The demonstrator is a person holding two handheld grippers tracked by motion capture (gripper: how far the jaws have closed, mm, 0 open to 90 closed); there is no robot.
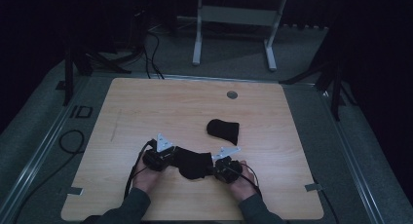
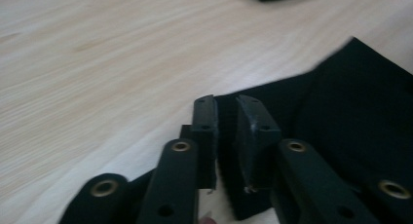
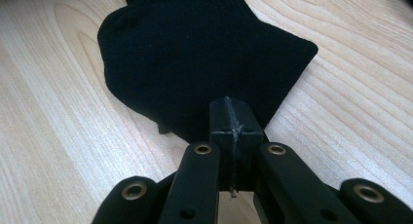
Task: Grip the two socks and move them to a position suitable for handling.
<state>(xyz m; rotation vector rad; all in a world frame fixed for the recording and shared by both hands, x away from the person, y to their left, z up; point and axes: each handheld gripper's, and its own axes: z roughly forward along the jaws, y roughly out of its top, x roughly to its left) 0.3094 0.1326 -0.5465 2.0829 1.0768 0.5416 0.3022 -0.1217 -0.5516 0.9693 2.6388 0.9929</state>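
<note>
Hands: we are seeing the person's left hand (image 1: pixel 146 177) and right hand (image 1: pixel 242 184) coming in from the near edge, each one gripping a tool.
Left gripper: the left gripper (image 2: pixel 228 118) is sitting with its jaws a little apart, a fold of black fabric lying between them; we cannot tell whether the pads are pressing on it. In the high view this left gripper (image 1: pixel 176 156) is touching the left end of the fabric.
Right gripper: the right gripper (image 3: pixel 230 118) is holding its jaws pressed together, pinching the near edge of the black sock (image 3: pixel 195 58). From above, the right gripper (image 1: pixel 213 166) is meeting the sock's right end.
Black sock: the black sock (image 1: pixel 194 164) is lying on the bench between the two tools, near the front edge.
Second sock: a second black sock (image 1: pixel 223 130) is resting farther back, apart from the first, right of centre.
Bench: the light wooden bench (image 1: pixel 146 107) is carrying both socks.
Grommet: a round grey grommet (image 1: pixel 232 94) is sitting near the far edge.
</note>
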